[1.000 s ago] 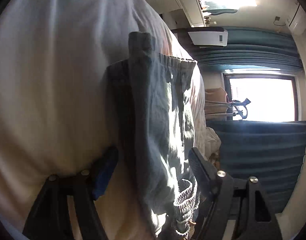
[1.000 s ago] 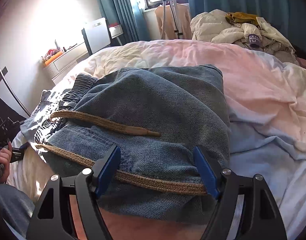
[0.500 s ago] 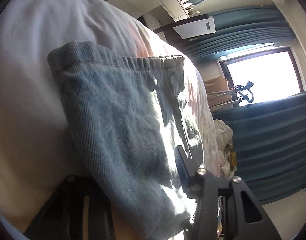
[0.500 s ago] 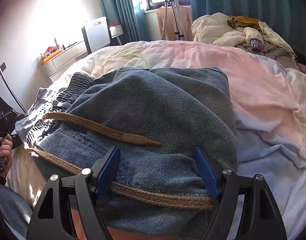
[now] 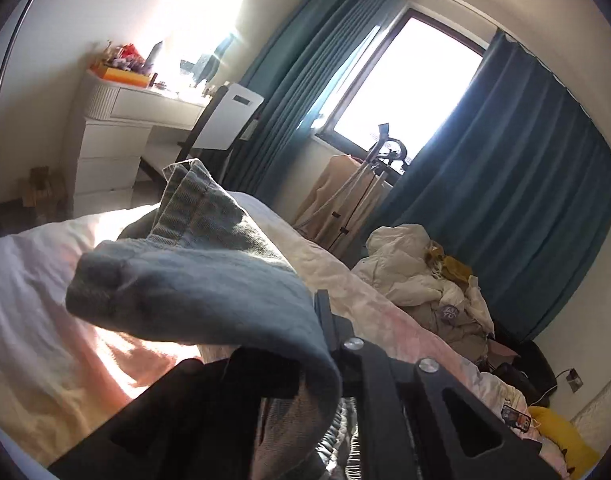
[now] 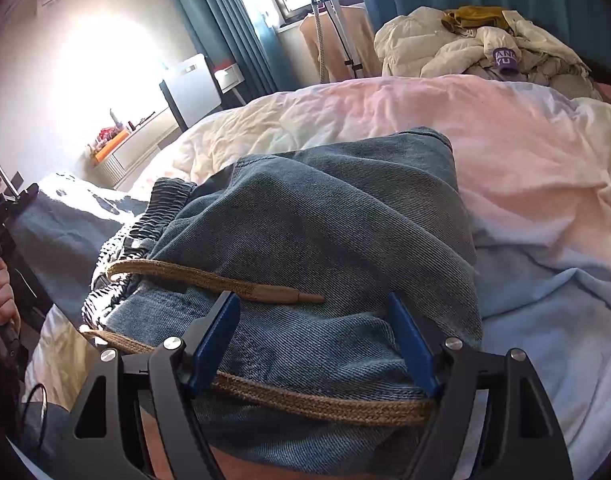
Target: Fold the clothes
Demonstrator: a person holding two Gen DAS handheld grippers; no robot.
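Left tool (image 5: 305, 344) clamped on 1 jeans (image 6: 325, 220); right tool (image 6: 313, 344) apart; 2 drawstring ends (image 6: 233, 284)

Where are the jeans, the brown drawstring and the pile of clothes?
jeans (image 6: 325, 208): right wrist view, middle of the folded denim.
brown drawstring (image 6: 225, 280): right wrist view, loose flat end.
pile of clothes (image 6: 465, 48): right wrist view, cream jacket.

- A purple garment (image 6: 504, 57) in the pile of clothes far ahead and to the right of the right gripper carries pale letters, readable only as "ANN" above "YU", cut off by folds.
- The same patch (image 5: 449, 313) in the left wrist view is too small to read.
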